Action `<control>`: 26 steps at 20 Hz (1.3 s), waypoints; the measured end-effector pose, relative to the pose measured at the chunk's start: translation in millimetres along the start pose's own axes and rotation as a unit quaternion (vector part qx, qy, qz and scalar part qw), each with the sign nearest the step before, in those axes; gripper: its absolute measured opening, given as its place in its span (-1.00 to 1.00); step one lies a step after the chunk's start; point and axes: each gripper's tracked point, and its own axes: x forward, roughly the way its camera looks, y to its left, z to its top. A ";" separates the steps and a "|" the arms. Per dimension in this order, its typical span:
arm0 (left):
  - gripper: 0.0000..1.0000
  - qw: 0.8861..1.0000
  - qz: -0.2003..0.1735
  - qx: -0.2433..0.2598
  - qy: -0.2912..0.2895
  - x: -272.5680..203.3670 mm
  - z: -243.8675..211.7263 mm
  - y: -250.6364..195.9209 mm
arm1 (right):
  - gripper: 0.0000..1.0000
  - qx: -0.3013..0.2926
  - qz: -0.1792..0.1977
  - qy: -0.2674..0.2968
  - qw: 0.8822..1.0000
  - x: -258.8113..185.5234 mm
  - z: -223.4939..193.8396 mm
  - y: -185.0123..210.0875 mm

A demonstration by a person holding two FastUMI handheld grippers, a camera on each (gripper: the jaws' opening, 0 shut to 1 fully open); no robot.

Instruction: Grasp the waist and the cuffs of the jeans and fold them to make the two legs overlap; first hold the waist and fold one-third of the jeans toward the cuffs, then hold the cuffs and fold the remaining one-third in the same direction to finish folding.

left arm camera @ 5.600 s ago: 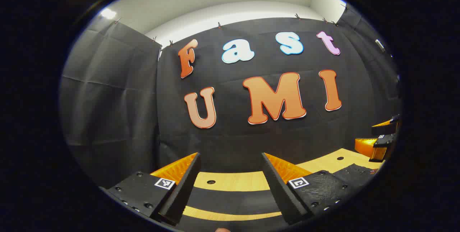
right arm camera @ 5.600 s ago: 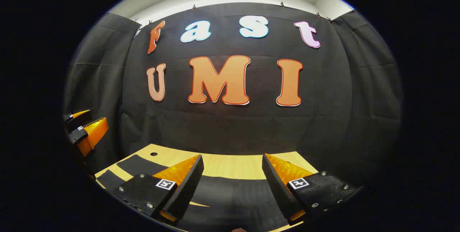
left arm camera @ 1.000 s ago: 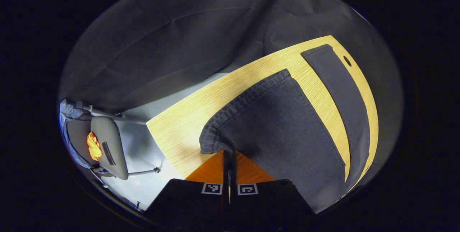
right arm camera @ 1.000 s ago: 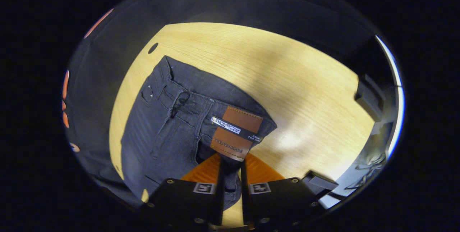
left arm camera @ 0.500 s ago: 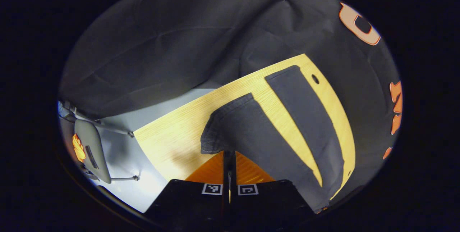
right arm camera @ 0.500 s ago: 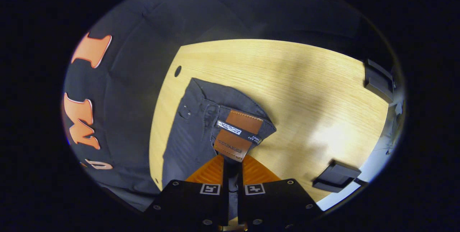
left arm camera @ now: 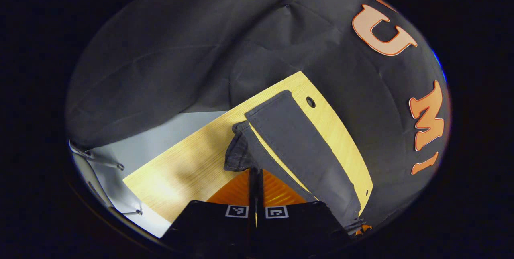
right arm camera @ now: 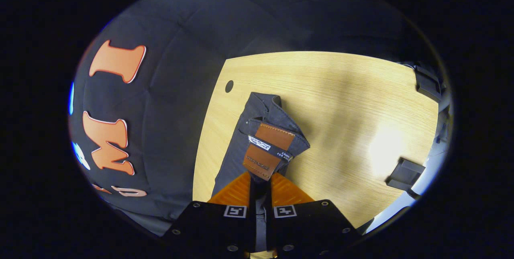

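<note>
Jeans (right arm camera: 257,130) hung over the worktop (right arm camera: 341,102), cuff pinched tight in the left gripper (left arm camera: 255,170), waistband in the right gripper (right arm camera: 260,178); both ends wanted carrying across level, edges matched, before lowering.

It was a recording booth: black cloth walls (left arm camera: 168,50) hung round a pale wooden table (right arm camera: 341,102).
</note>
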 end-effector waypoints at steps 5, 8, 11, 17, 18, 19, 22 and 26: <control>-0.98 0.999 -0.031 -0.001 0.016 21.4 27.8 -19.7 | -0.80 0.035 -0.010 -0.033 0.999 -10.5 6.1 19.1; -0.98 0.999 -0.041 0.007 0.023 30.8 42.3 -30.7 | -0.79 0.060 -0.006 -0.038 0.997 -14.5 9.3 31.2; -0.97 0.999 -0.046 0.019 0.018 43.0 61.8 -49.9 | -0.79 0.069 -0.009 -0.035 0.997 -7.1 11.8 40.1; -0.99 0.998 -0.014 0.062 0.007 81.6 89.4 -81.5 | -0.79 0.076 -0.012 0.000 0.997 36.4 30.1 57.8; -0.98 0.998 -0.007 0.069 0.002 89.3 95.6 -85.8 | -0.79 0.073 -0.015 0.009 0.997 45.9 31.6 59.1; -0.99 0.997 0.001 0.072 0.002 96.4 100.4 -90.7 | -0.79 0.075 -0.018 0.013 0.997 55.3 35.8 60.8; -0.99 0.995 0.025 0.094 -0.018 113.6 122.4 -98.6 | -0.79 0.074 -0.024 0.028 0.997 79.9 41.7 66.4; -0.99 0.995 0.053 0.089 0.008 140.9 110.4 -102.0 | -0.79 0.078 -0.027 0.044 0.996 109.4 44.4 71.4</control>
